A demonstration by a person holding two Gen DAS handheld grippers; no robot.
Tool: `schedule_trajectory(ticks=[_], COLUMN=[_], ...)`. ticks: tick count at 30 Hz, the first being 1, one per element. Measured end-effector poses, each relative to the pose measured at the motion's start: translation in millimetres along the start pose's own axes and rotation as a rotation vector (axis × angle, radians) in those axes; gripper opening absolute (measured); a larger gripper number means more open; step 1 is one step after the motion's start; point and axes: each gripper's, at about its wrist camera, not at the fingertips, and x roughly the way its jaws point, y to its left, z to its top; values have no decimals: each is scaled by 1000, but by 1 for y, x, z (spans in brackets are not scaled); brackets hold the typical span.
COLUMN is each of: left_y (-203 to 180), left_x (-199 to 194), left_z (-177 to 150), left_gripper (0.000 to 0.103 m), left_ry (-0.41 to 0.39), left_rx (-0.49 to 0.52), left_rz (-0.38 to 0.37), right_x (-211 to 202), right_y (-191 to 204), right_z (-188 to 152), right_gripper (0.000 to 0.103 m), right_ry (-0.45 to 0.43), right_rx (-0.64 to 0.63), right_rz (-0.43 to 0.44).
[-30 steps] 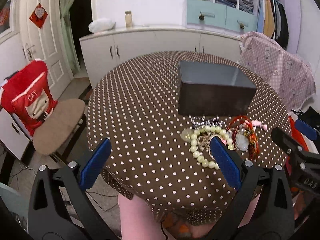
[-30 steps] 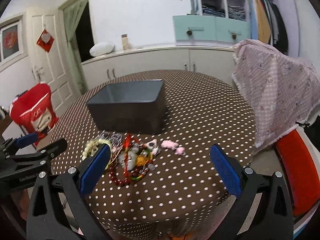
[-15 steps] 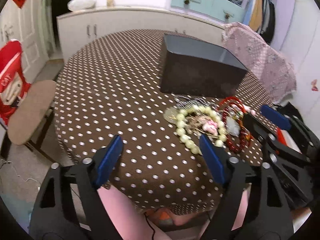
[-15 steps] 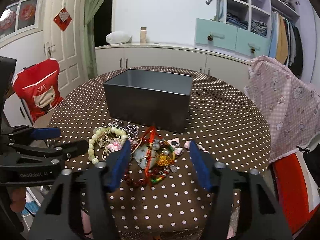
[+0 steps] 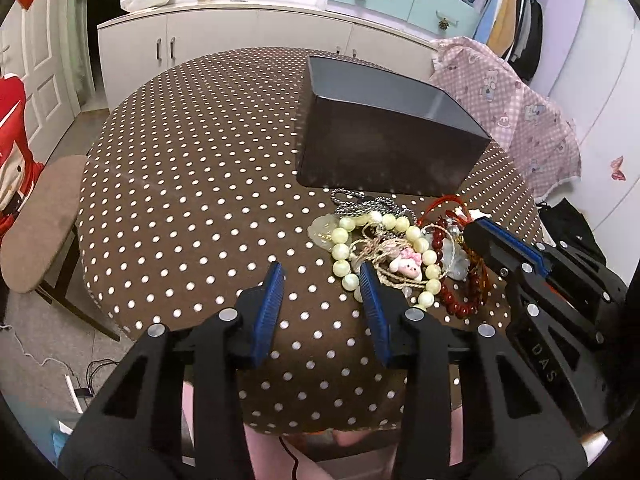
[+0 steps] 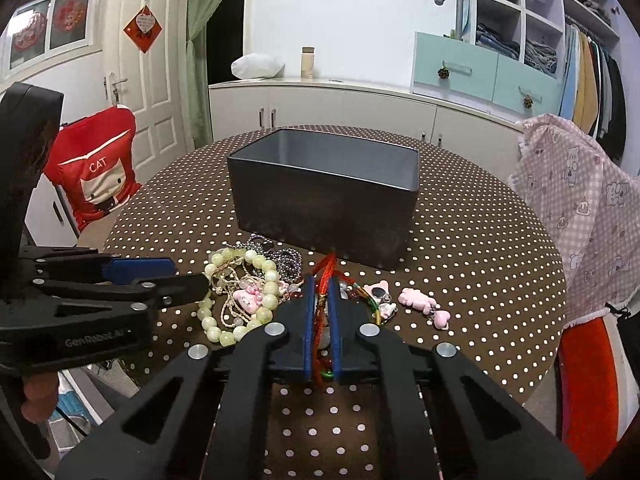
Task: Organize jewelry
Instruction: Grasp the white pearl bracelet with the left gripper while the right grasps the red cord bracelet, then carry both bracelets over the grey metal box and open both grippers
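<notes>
A tangle of jewelry lies on the brown dotted tablecloth (image 5: 192, 184) in front of a dark open box (image 5: 384, 132) (image 6: 328, 200). It holds a pale bead bracelet (image 5: 400, 224) (image 6: 260, 268), a silver chain (image 5: 360, 204), red beads (image 5: 460, 300) and a red cord bracelet (image 6: 326, 270). My right gripper (image 6: 321, 284) is shut on the red cord, which runs up between its blue pads. My left gripper (image 5: 320, 276) is closing over bare cloth just left of the pale beads, its right finger (image 5: 370, 296) at their edge. Nothing is between its jaws.
Pink charms (image 6: 424, 304) lie right of the pile. The table's near edge is just below both grippers. A chair with a red cover (image 6: 96, 172) stands to the left, and a pink checked cloth (image 6: 584, 204) drapes over something on the right. White cabinets (image 6: 320, 100) line the back.
Both grippers came down toward the jewelry pile and their jaws narrowed. The right one went from wide open to closed on the red cord.
</notes>
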Motion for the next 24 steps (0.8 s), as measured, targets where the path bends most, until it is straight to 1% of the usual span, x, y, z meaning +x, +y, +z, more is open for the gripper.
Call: schedule_trajectory(ticks=[3, 4, 5, 7, 10, 12, 15, 20, 24], left_y=[-5, -5, -7, -9, -9, -6, 4, 14, 15], left_x=[5, 4, 6, 10, 10, 9, 7, 0, -8], left_z=[4, 3, 4, 7, 7, 6, 7, 13, 19], left_gripper=[35, 29, 19, 12, 12, 11, 10, 9, 10], left_ry=[11, 9, 6, 7, -1, -12, -19, -39, -67], left_rx=[19, 25, 31, 40, 54, 42, -1, -31, -33], left_rz=[26, 35, 37, 29, 31, 17, -28, -48, -66], right_x=[-4, -5, -7, -8, -11, -12, -16, -23, -28], right_y=[-1, -1, -2, -4, -6, -8, -11, -17, -21], right_z=[2, 2, 3, 4, 4, 5, 6, 12, 19], right_gripper=[3, 3, 3, 3, 3, 3, 3, 3, 3], right_ry=[-12, -15, -20, -24, -31, -36, -46, -74, -101], right_rx=[4, 5, 7, 10, 9, 11, 17, 26, 29], right_rz=[0, -2, -6, -10, -11, -17, -22, -29, -44])
